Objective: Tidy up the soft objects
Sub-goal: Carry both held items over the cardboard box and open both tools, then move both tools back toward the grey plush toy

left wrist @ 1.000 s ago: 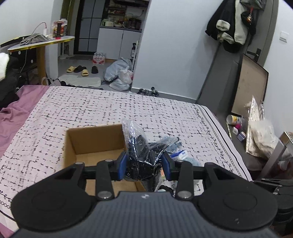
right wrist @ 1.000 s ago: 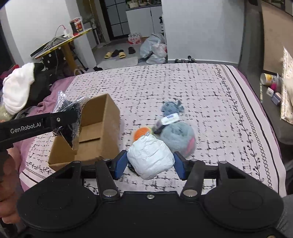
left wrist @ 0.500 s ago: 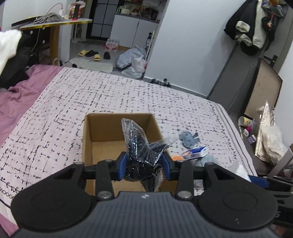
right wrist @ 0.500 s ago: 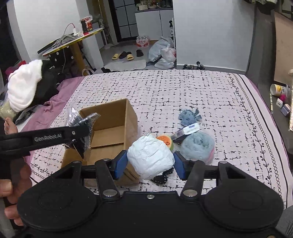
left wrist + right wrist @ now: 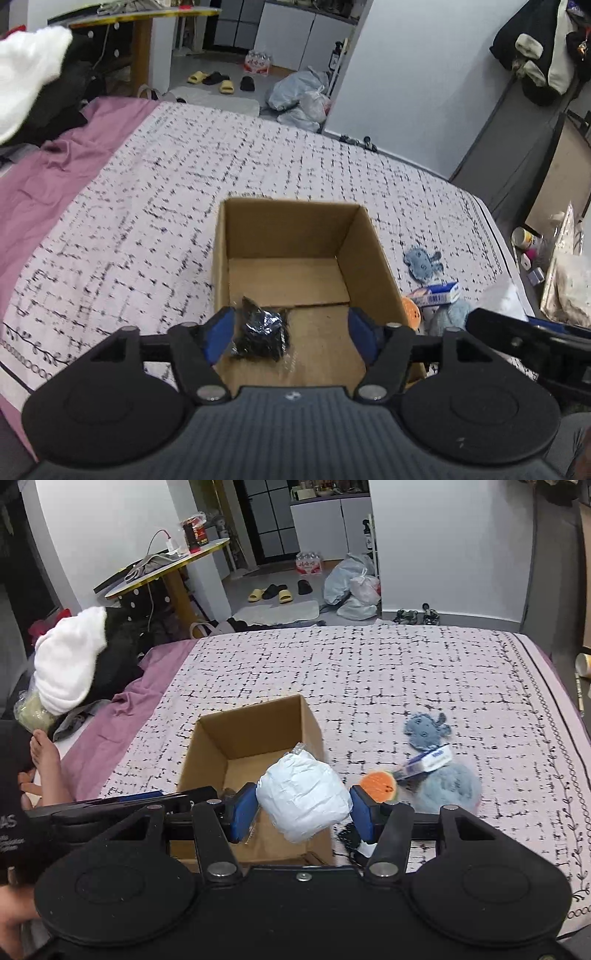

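An open cardboard box (image 5: 373, 254) (image 5: 255, 723) stands on the patterned bed. My left gripper (image 5: 291, 336) hangs over the box's near end with its jaws opening. A black item in a clear bag (image 5: 260, 330) lies on the box floor close to the left pad, free of the right pad. A white wrapped bundle (image 5: 304, 797) sits between the pads of my right gripper (image 5: 303, 814), which is shut on it just over the box's near right corner. A blue plush (image 5: 426, 731), a larger blue plush (image 5: 448, 786), an orange toy (image 5: 378, 785) and a small blue-white box (image 5: 430, 760) lie right of the box.
A purple sheet (image 5: 48, 177) and a white and black pile of clothes (image 5: 74, 664) lie at the bed's left. A person's bare foot (image 5: 46, 760) rests at the left edge. A small black thing (image 5: 351, 836) lies under my right gripper. Beyond the bed's far edge is floor with slippers and bags.
My left gripper moved over the box, opened and let go of the black bagged item, which now lies in the box. My right gripper carried the white bundle toward the box.
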A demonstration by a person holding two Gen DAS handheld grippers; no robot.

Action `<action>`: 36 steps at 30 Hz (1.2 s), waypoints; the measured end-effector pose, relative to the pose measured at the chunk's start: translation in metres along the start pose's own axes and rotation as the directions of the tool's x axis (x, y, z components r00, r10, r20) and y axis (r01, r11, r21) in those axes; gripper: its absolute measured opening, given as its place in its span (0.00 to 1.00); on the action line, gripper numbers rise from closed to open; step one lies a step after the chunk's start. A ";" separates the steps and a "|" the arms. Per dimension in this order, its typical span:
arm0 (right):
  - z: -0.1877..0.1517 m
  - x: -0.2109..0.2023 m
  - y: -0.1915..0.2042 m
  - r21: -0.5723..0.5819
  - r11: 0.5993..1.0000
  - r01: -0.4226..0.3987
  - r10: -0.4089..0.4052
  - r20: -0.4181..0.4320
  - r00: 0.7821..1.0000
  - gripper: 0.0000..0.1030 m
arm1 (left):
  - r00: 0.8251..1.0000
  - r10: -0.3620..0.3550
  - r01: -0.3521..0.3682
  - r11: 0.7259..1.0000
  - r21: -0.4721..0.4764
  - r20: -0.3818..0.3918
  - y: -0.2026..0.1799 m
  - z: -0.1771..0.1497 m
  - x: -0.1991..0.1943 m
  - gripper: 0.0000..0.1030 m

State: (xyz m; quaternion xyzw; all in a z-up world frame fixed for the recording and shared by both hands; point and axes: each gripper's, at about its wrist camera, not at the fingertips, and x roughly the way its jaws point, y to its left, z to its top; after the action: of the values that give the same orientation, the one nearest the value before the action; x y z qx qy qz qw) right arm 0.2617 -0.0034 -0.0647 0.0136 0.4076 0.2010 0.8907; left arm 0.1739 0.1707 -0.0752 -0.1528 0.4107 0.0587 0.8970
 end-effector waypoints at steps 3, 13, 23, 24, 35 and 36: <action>0.003 0.007 0.005 -0.004 1.000 -0.010 0.010 -0.010 1.000 0.52 | 1.000 0.002 -0.002 1.000 0.006 0.017 0.002 0.003 -0.007 0.70; 0.005 0.029 0.007 0.056 0.997 -0.053 0.056 -0.064 0.996 0.52 | 0.998 0.013 -0.012 0.999 -0.035 0.055 0.015 0.012 -0.021 0.75; 0.004 0.033 -0.005 0.157 0.983 -0.098 0.112 -0.079 0.991 0.81 | 0.996 0.051 -0.047 0.998 -0.042 0.080 0.016 0.014 -0.023 0.81; 0.003 0.029 -0.009 0.161 0.982 -0.095 0.108 -0.075 0.991 0.83 | 0.995 0.055 -0.052 0.998 -0.039 0.081 0.014 0.014 -0.022 0.81; -0.006 -0.006 -0.074 0.193 0.981 -0.001 0.012 -0.057 0.998 0.89 | 0.996 0.033 -0.036 0.999 0.039 0.084 -0.022 0.004 -0.018 0.81; -0.007 -0.007 -0.079 0.195 0.981 0.005 0.006 -0.055 0.998 0.90 | 0.996 0.030 -0.034 0.998 0.049 0.082 -0.026 0.002 -0.017 0.81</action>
State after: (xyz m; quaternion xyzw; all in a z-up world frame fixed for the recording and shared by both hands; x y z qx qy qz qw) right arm 0.2803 -0.0799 -0.0789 0.0954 0.4499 0.1606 0.8733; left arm 0.1699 0.1472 -0.0550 -0.1213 0.3776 0.0689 0.9154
